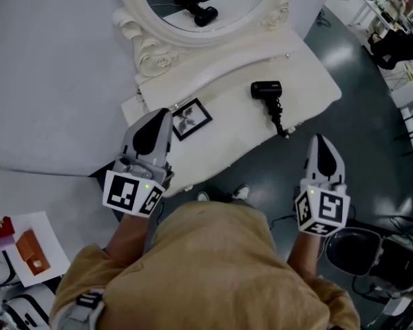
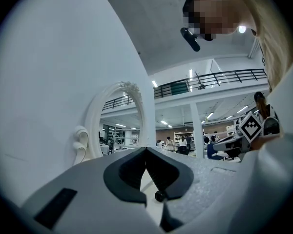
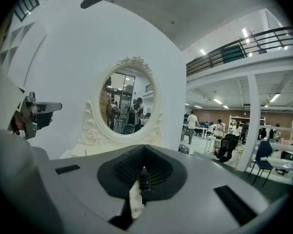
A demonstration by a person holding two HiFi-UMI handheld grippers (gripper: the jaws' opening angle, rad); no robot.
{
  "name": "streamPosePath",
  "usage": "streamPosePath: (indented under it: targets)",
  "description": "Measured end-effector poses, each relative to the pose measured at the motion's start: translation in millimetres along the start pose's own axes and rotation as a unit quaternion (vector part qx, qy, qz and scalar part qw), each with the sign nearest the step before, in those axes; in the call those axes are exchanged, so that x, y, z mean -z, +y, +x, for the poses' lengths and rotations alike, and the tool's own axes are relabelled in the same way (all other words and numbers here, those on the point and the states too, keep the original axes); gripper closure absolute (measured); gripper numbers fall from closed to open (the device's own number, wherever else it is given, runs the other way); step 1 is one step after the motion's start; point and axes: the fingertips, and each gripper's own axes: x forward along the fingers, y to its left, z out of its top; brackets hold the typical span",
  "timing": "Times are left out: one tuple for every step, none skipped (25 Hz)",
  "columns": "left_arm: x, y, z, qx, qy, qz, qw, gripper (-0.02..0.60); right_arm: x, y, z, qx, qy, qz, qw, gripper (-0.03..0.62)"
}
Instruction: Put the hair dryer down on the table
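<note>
A black hair dryer (image 1: 267, 90) lies on the white dressing table (image 1: 310, 74), its cord trailing to the table's front edge. Neither gripper touches it. My left gripper (image 1: 166, 113) hovers over the table's left front part, next to a small framed picture (image 1: 191, 118), jaws together with nothing between them. My right gripper (image 1: 319, 138) hangs over the dark floor just off the table's front right, also shut and empty. In the left gripper view the left gripper (image 2: 145, 150) shows closed tips. In the right gripper view the right gripper (image 3: 144, 148) faces the mirror.
An oval mirror with an ornate white frame (image 1: 149, 45) stands at the table's back against a white wall; it also shows as the mirror (image 3: 128, 101). A dark chair (image 1: 372, 253) is at the lower right. A white shelf with small boxes (image 1: 27, 249) sits at the lower left.
</note>
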Motion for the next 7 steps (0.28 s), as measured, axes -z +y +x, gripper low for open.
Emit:
streamPosePath:
  targets:
    - [0.7,-1.3,0.4,0.002,0.000,-0.001,1.0000,0.578,0.9,-0.5,-2.0,0.002,0.002,0.001,1.000,0.592]
    - [1.4,-2.5,0.5,0.004,0.001,-0.001,1.0000,0.578,2.1,-1.0,-3.8,0.004,0.003,0.002,1.000,0.592]
    - [2.1,-3.3,0.2,0.005,0.001,-0.002,1.0000,0.578,3.4,-1.6,-5.2,0.006,0.004,0.003,1.000,0.592]
    - [2.9,-3.8,-0.1,0.006,0.001,-0.002,1.0000,0.578,4.6,-2.1,-6.3,0.007,0.005,0.003,1.000,0.592]
    - [3.6,-3.9,-0.3,0.006,0.001,-0.003,1.0000,0.578,5.5,-2.6,-7.0,0.009,0.005,0.004,1.000,0.592]
    - [4.3,-4.0,-0.4,0.007,0.001,-0.003,1.0000,0.578,6.3,-3.0,-7.5,0.010,0.006,0.004,1.000,0.592]
    - [5.0,-3.9,-0.5,0.007,0.001,-0.004,1.0000,0.578,7.0,-3.3,-7.8,0.012,0.006,0.004,1.000,0.592]
